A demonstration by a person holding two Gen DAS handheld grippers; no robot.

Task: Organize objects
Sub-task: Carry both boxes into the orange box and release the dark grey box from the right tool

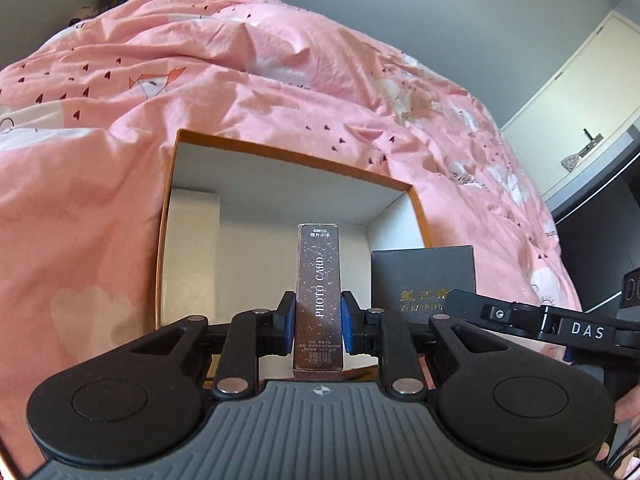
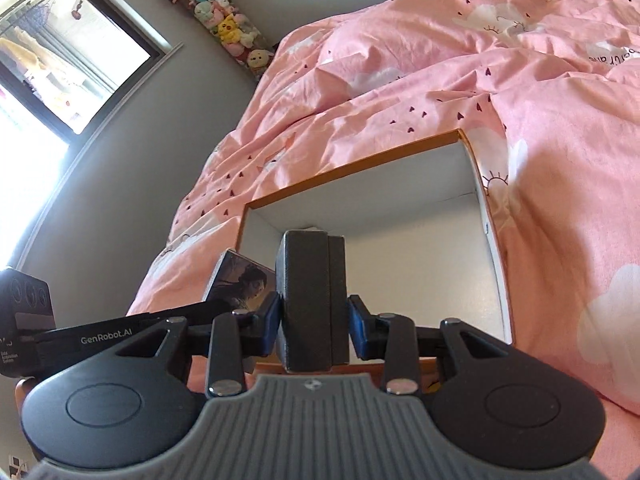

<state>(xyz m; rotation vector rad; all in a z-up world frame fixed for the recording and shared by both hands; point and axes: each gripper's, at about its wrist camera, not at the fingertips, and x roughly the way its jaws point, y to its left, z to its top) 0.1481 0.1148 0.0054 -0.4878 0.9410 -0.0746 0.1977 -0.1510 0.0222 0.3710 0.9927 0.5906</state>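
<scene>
An orange-rimmed cardboard box point(image 1: 288, 156) with a white inside lies open on the pink bedding. My left gripper point(image 1: 318, 322) is shut on a slim dark card box labelled PHOTO CARD point(image 1: 319, 276), held upright over the near part of the orange box. In the right wrist view my right gripper point(image 2: 314, 322) is shut on a thick dark grey case point(image 2: 310, 296), held edge-up above the orange box point(image 2: 352, 164). The grey case point(image 1: 422, 276) shows its gold-lettered face in the left view, just right of the card box. The card box point(image 2: 240, 284) appears left of the case with its picture side.
A pink duvet point(image 1: 240, 60) with small hearts covers the bed around the box. A white block point(image 1: 194, 216) stands in the box's far left corner. Plush toys point(image 2: 224, 24) hang on the grey wall beside a window point(image 2: 68, 52). A white cabinet point(image 1: 580, 92) stands at the right.
</scene>
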